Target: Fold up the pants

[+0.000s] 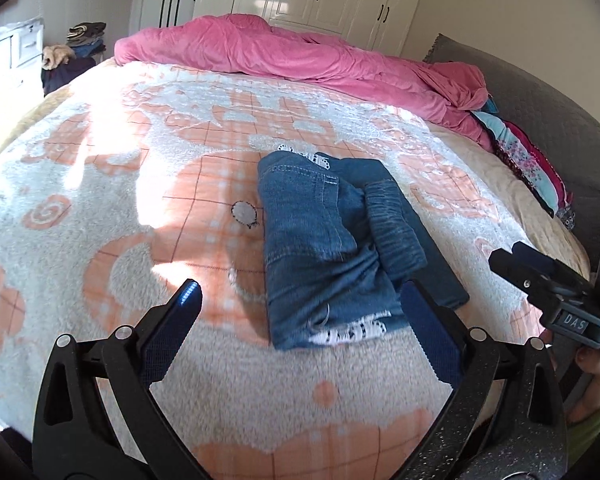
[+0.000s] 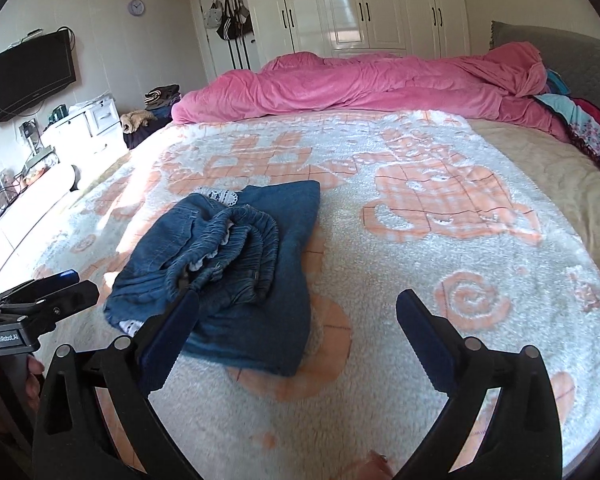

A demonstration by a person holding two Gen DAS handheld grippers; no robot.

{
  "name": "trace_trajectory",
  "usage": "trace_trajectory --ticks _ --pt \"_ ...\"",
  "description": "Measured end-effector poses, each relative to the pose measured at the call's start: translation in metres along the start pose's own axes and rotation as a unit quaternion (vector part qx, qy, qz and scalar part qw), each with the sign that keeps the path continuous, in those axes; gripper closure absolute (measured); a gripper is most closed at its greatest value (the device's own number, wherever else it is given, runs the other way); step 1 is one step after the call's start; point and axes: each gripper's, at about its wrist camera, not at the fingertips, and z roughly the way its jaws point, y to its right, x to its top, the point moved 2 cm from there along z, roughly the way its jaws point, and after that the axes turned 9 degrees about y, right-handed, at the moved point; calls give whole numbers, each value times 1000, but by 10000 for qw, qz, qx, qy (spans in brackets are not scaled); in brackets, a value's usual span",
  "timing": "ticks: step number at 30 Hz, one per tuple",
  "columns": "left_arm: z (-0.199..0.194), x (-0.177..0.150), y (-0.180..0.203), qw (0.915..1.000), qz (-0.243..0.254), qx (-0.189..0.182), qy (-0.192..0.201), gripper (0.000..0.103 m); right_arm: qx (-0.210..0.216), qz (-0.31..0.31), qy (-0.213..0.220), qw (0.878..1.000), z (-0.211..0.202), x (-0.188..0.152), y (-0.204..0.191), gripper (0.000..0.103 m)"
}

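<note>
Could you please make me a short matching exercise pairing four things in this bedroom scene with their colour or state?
Things:
1. jeans
2. duvet
3. wardrobe
4. right gripper

Descriptions:
A. pink, bunched along the far side of the bed
B. white, doors closed
C. open, nothing between the fingers
D. blue, folded on the blanket

Pairs: 1-D, 2-A, 3-B, 4-C
</note>
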Motion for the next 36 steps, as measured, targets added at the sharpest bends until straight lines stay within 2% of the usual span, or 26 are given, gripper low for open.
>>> trace_trajectory --ticks 12,17,36 --pt "-36 -18 6 9997 26 164 197 9 54 -147 110 9998 -43 -15 -11 5" --pt "-45 -29 7 9998 -17 136 139 9 68 -182 97 9998 -54 -27 -16 5" --pt "-47 -64 3 9996 -20 266 -30 9 20 -228 -151 9996 -54 -65 -18 5"
